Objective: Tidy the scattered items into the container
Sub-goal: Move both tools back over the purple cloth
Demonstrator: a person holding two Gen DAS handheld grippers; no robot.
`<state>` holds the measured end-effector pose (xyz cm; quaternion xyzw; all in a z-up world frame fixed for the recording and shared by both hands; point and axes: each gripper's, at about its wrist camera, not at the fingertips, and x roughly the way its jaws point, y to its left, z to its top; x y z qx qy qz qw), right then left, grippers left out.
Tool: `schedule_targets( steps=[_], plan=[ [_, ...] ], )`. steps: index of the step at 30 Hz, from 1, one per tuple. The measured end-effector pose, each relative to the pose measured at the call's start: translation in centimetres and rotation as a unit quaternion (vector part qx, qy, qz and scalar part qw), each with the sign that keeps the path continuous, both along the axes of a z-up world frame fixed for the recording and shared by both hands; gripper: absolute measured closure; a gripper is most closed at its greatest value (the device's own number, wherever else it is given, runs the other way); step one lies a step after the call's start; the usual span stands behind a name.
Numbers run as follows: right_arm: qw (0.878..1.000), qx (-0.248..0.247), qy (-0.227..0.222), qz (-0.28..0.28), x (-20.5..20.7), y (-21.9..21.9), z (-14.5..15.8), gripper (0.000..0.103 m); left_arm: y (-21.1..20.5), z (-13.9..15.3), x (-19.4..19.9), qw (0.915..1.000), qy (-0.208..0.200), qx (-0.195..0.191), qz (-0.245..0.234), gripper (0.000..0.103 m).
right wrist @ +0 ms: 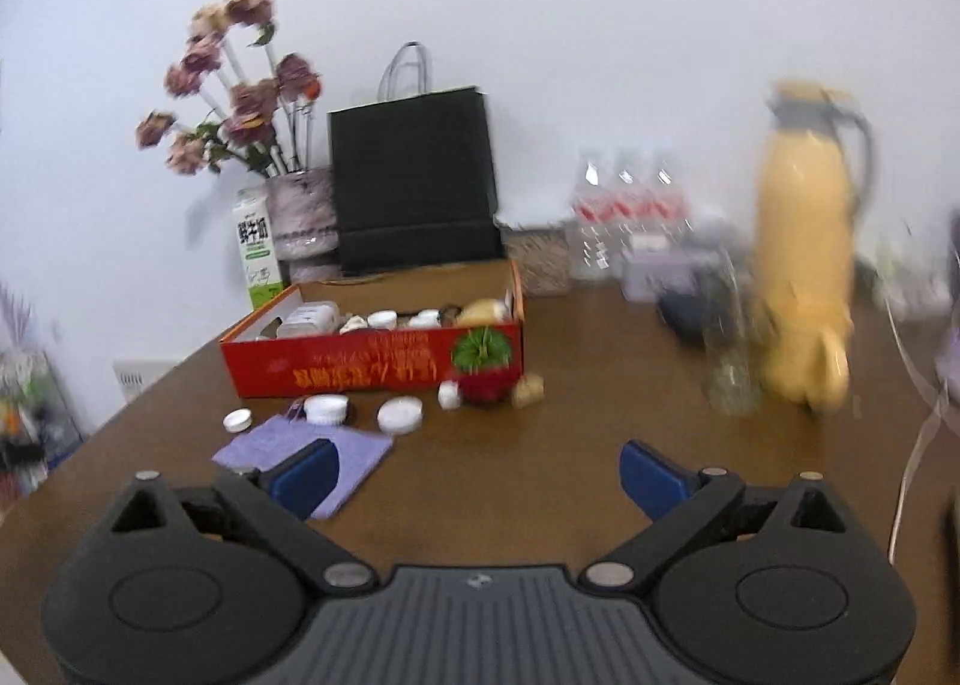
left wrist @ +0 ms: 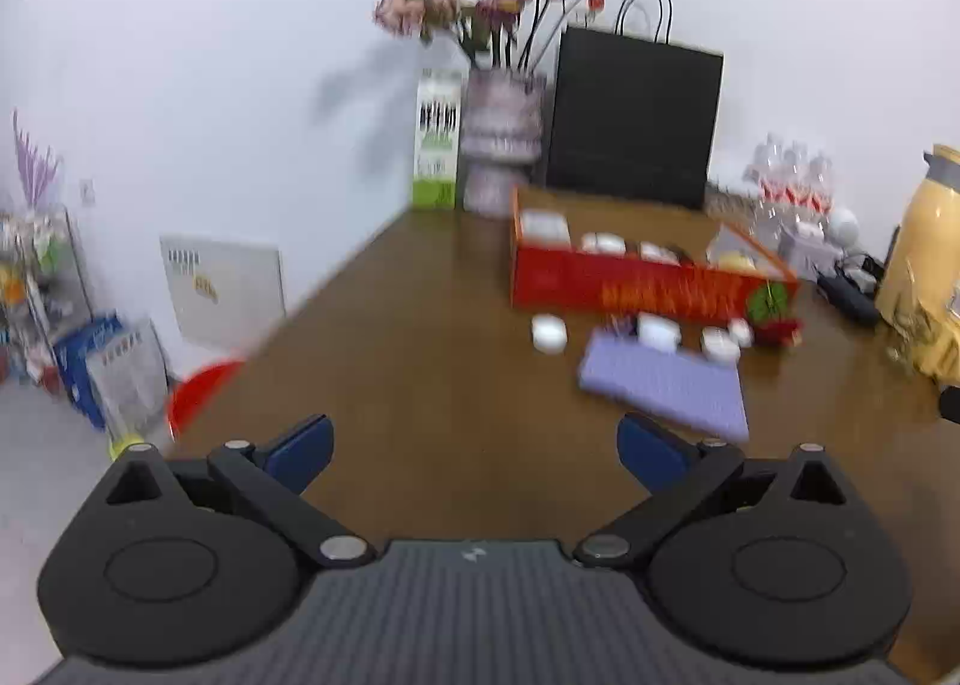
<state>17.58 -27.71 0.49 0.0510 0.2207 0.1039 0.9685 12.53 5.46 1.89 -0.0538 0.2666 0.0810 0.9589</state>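
A red cardboard box (left wrist: 630,286) (right wrist: 360,370) sits on the brown table and holds several small white items. In front of it lie a purple cloth (left wrist: 669,382) (right wrist: 300,454), several white caps and jars (left wrist: 549,332) (right wrist: 399,415), a small white cube (right wrist: 449,396), a red strawberry-like item (right wrist: 487,388) and a cork (right wrist: 528,390). My left gripper (left wrist: 474,448) is open and empty, well short of the items. My right gripper (right wrist: 480,475) is open and empty, its left finger over the cloth's near edge.
A vase of flowers (left wrist: 498,145) (right wrist: 300,217), a milk carton (left wrist: 435,145) (right wrist: 258,253) and a black paper bag (left wrist: 630,121) (right wrist: 414,181) stand behind the box. A yellow jug (right wrist: 804,265) (left wrist: 924,265), water bottles (right wrist: 624,217) and a glass (right wrist: 729,361) stand at the right.
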Motion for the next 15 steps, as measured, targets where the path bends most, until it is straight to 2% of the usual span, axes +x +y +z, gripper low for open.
schedule_targets(
  steps=[2,4,7,11,15],
  plan=[
    [1.000,0.012,0.011,0.014,-1.5,0.4,-1.6,0.004,-0.7,-0.9,-0.6,0.9993,0.023,-0.002,-0.030,0.000],
    [0.999,-0.005,0.024,0.033,-2.4,1.1,-2.6,0.005,-1.5,-1.0,-0.5,0.9982,0.027,0.008,-0.054,0.000],
    [0.999,-0.023,0.029,0.035,-3.1,2.1,-3.2,0.005,-2.3,-1.1,-0.1,0.9977,0.022,0.018,-0.062,0.000],
    [0.999,-0.009,0.028,0.039,-2.8,2.9,-3.4,0.005,-2.9,-1.6,0.8,0.9962,0.034,0.013,-0.079,0.000],
    [0.998,-0.024,0.025,0.046,-1.9,3.7,-3.3,0.012,-2.3,-2.6,1.4,0.9954,0.047,0.006,-0.083,0.000]
  ],
)
